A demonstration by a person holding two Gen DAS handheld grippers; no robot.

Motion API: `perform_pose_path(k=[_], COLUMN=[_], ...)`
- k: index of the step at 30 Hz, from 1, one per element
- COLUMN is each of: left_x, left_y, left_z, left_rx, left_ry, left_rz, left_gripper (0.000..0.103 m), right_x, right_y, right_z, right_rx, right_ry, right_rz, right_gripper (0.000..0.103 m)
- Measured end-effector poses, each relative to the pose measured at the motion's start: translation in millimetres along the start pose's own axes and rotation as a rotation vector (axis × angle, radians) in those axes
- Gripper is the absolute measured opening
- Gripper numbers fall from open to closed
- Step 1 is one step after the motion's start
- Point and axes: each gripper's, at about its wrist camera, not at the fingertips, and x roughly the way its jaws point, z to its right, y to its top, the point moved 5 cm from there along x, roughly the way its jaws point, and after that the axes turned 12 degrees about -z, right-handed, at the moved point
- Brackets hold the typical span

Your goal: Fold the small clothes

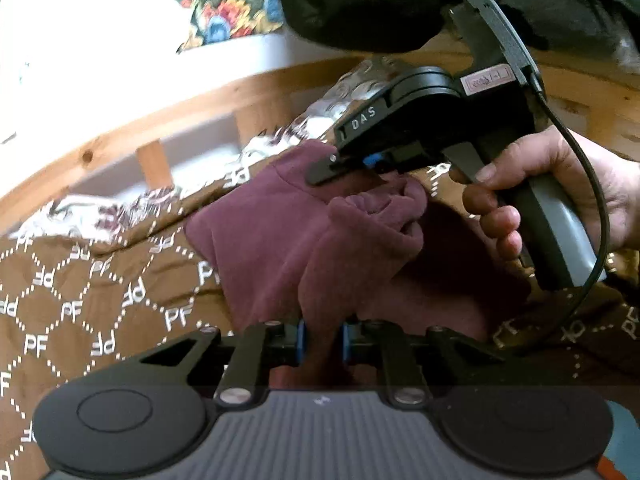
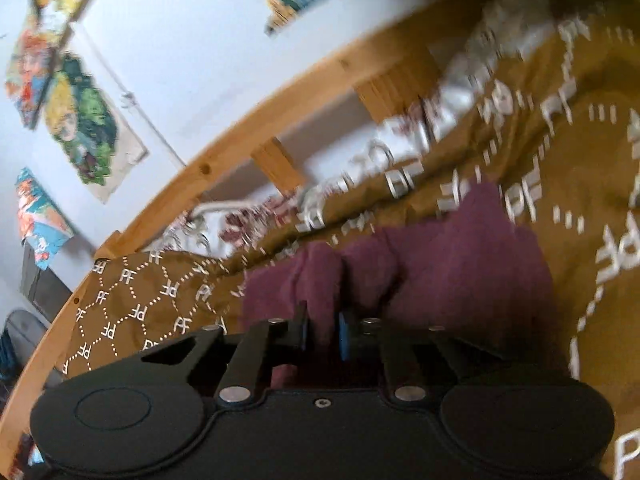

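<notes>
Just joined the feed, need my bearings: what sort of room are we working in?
Most likely a bedroom. The maroon garment lies on a brown PF-patterned bedspread, a wooden bed rail runs behind it, and colourful pictures hang on the white wall.

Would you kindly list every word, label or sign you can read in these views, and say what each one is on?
"DAS": white letters on the right gripper, seen from the left wrist view.
"PF": white letters repeated across the brown bedspread, some mirrored or upside down.
Pink label on the right gripper's body: print too small to read.
Wall pictures: no legible text.
</notes>
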Motion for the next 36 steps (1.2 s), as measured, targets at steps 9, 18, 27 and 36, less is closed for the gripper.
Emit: perform_pose_path(k=[9,18,27,36], left_x=[-2.8,13.7,13.5,-16.4], left_y=[16.0,13.8,6.7,11.6], left_z=[40.2,78.6,84.6,65.1], left_rx=[0.102,0.218,0.238,0.148], left_ry=[-0.029,-0.015,-0.038,-0.153], left_rz=[0.050,0.019,0.013,0.084], left_gripper=[0.017,0.018,0.054,0.087], right_x=[-53.3,-72.0,-75.4,-107.7], right_y=[8.9,-7.7,-21.0,-52.6], right_z=[-6.9,39.1,52.3,47.4], right_rx=[-0.220,-0.184,-0.169,-0.131], right_ry=[-0.107,-0.196,-0.223,-0.240], right_rz=[0.104,0.092,0.064,0.075], right_gripper=[0.014,0.013,0.028,0.071])
